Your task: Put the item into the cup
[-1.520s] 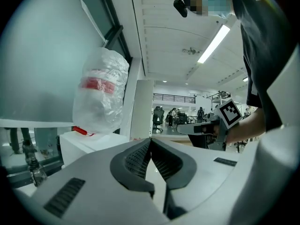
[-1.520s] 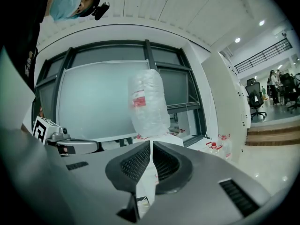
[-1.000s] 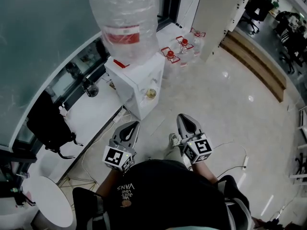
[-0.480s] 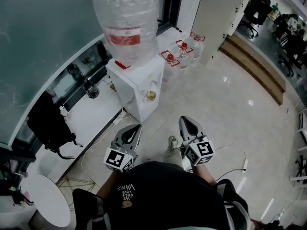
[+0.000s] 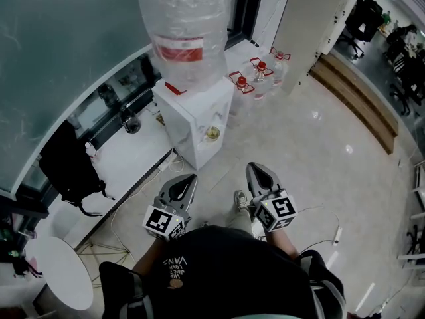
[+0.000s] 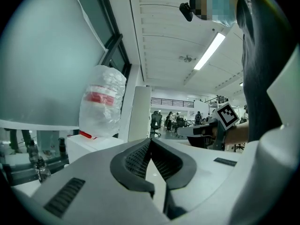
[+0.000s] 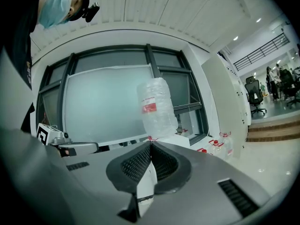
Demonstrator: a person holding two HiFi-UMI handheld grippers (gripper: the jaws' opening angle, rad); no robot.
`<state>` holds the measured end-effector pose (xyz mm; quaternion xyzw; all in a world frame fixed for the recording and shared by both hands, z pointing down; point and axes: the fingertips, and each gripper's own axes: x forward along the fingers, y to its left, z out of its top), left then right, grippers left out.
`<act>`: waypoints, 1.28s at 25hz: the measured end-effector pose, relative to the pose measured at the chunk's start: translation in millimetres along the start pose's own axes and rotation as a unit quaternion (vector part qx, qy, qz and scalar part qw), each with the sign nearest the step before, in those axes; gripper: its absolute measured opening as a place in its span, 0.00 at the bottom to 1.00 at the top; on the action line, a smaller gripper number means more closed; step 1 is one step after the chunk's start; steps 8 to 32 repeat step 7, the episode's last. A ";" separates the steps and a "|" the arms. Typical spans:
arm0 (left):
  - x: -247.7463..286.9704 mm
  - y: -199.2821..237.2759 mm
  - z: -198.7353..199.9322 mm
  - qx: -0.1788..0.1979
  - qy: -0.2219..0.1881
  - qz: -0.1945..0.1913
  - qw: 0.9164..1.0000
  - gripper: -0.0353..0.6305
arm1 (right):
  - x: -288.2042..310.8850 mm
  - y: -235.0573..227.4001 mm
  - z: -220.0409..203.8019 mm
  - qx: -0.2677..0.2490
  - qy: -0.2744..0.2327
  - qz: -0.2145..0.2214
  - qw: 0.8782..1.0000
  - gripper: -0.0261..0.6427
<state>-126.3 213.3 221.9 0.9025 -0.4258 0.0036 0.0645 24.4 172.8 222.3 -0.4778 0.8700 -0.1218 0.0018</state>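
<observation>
A small yellowish round thing (image 5: pixel 212 133), perhaps a cup, sits in the tap niche of the white water dispenser (image 5: pixel 192 115); I cannot tell more. My left gripper (image 5: pixel 188 178) is held in front of the person's body, shut and empty, its pads meeting in the left gripper view (image 6: pixel 150 140). My right gripper (image 5: pixel 256 168) is level with it to the right, also shut with nothing between its pads (image 7: pixel 150 143). Both point towards the dispenser, well short of it. No loose item shows in any view.
A big clear water bottle (image 5: pixel 186 28) tops the dispenser. Spare bottles with red caps (image 5: pixel 242 85) stand on the floor behind it. A white ledge (image 5: pixel 126 158) runs along the window at left, with a black bag (image 5: pixel 66 168) and a dark bottle (image 5: pixel 129 121). A round white table (image 5: pixel 56 281) is bottom left.
The head view has shifted a little, so the dispenser sits slightly lower and further right. Both grippers stay shut in the same place before the body.
</observation>
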 end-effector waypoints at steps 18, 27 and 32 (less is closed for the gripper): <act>9.6 -2.4 0.1 -0.001 0.012 -0.007 1.000 0.08 | 2.6 -5.9 -1.2 0.005 0.008 0.000 1.000 0.10; 9.6 -2.4 0.1 -0.001 0.012 -0.007 1.000 0.08 | 2.6 -5.9 -1.2 0.005 0.008 0.000 1.000 0.10; 9.6 -2.4 0.1 -0.001 0.012 -0.007 1.000 0.08 | 2.6 -5.9 -1.2 0.005 0.008 0.000 1.000 0.10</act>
